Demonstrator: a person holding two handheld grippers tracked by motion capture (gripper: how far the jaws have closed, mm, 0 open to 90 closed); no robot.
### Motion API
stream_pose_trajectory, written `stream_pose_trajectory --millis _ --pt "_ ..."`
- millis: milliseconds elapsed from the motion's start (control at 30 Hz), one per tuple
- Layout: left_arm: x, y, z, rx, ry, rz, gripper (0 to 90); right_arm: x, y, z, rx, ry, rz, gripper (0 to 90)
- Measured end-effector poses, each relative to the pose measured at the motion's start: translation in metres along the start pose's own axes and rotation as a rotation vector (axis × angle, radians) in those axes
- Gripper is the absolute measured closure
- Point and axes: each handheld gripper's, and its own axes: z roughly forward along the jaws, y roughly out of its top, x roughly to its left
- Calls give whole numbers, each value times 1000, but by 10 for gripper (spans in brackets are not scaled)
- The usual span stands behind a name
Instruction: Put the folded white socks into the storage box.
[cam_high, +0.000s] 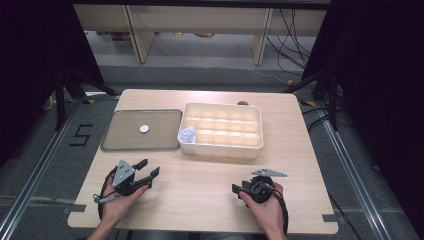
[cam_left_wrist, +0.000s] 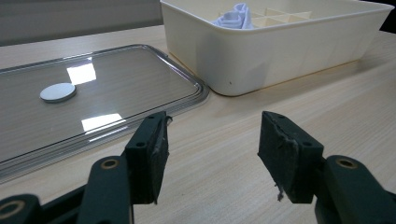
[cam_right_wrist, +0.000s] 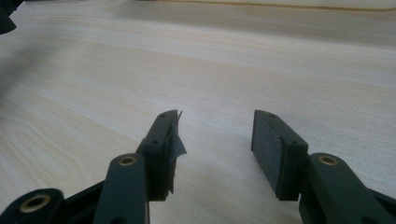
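A cream box (cam_high: 221, 145) split into several compartments stands on the wooden table, with a crumpled white cloth (cam_high: 188, 134) in its near-left compartment. Left of it lies a flat clear tray (cam_high: 125, 140) bearing a small white disc (cam_high: 144, 128). My left gripper (cam_high: 148, 168) rests near the table's front left, open and empty, pointing toward the tray and box. In the left gripper view the left gripper (cam_left_wrist: 212, 140) faces the tray (cam_left_wrist: 140, 79), disc (cam_left_wrist: 58, 92), box (cam_left_wrist: 280, 56) and cloth (cam_left_wrist: 235, 16). My right gripper (cam_high: 239, 189) sits front right, open, pointing left; the right gripper (cam_right_wrist: 215, 135) has bare table between its jaws.
The table's front edge (cam_high: 200, 229) lies just under both hands. Beyond the far edge are a grey floor, wooden furniture legs and loose cables. Black tripod legs stand at both sides of the table.
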Motion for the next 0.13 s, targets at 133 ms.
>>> stream_pose_trajectory --millis 133 --pt "0 0 1 -8 -2 5 422 -1 0 -1 -1 3 3 520"
